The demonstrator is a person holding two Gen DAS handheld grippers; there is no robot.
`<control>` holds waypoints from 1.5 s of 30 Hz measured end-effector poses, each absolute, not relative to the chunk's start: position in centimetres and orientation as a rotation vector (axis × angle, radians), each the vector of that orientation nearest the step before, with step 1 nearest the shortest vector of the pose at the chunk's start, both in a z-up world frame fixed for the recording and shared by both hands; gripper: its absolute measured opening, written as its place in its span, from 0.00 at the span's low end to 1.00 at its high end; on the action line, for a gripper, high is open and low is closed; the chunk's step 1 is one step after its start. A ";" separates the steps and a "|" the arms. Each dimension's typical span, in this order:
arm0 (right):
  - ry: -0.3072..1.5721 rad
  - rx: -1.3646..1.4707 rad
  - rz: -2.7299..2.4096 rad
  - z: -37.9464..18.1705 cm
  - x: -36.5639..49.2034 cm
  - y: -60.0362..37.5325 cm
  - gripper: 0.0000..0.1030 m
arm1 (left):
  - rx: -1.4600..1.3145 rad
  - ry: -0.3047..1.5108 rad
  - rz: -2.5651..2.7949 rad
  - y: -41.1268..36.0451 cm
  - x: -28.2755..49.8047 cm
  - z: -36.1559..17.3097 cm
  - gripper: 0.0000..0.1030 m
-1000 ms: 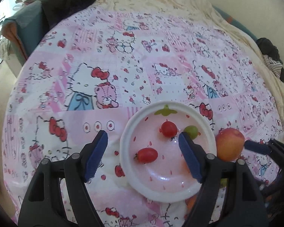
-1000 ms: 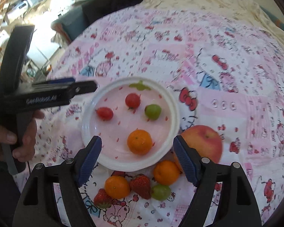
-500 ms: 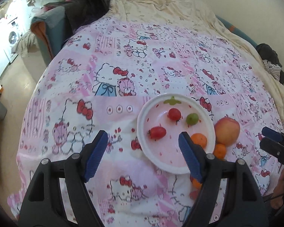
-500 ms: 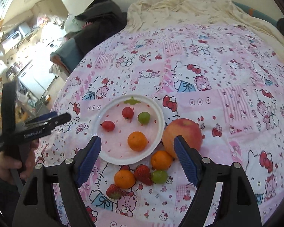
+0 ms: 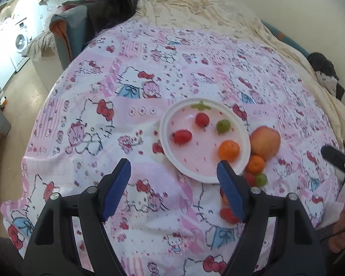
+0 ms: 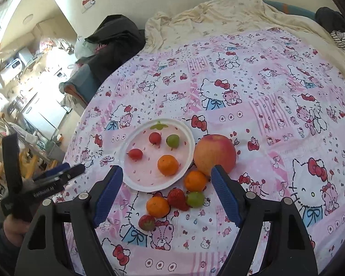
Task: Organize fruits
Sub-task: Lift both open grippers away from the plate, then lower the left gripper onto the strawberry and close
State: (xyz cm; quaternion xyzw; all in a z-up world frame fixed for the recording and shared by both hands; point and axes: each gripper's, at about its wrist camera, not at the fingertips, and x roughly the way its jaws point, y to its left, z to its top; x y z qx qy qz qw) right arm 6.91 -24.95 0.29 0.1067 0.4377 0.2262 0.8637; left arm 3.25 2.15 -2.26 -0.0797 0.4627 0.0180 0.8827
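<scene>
A white plate with a pink inside lies on the cartoon-print cloth. It holds two red tomatoes, a green grape and a tangerine. Right of the plate sits a big apple. In front lie two more tangerines, two strawberries and a green grape. My right gripper hangs open above this loose fruit, empty. My left gripper is open over bare cloth near the plate's front left edge, empty.
The cloth covers a bed whose left edge drops to the floor. A cream sheet and dark clothes lie at the far end. A hand grips the left tool at the lower left of the right wrist view.
Both grippers have pulled back and risen from the plate, so plate and fruit look smaller and farther. Nothing was picked up; the fruit has not moved.
</scene>
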 end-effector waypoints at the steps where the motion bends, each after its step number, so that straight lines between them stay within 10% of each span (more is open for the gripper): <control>1: 0.918 0.227 0.471 0.3 6.8 -25.2 0.79 | -0.157 0.969 0.032 1.8 3.2 -2.4 0.72; 29: 1.144 0.452 0.308 -4.2 10.6 -28.8 0.80 | 0.056 1.288 -0.163 -9.3 3.8 -11.7 0.72; 35: 1.169 0.450 0.271 -5.1 11.1 -29.1 0.80 | 0.028 1.284 -0.227 -9.4 4.0 -11.9 0.31; 45: 1.242 0.469 0.271 -7.5 11.9 -28.7 0.80 | -0.016 1.291 -0.247 -7.1 2.9 -7.7 0.31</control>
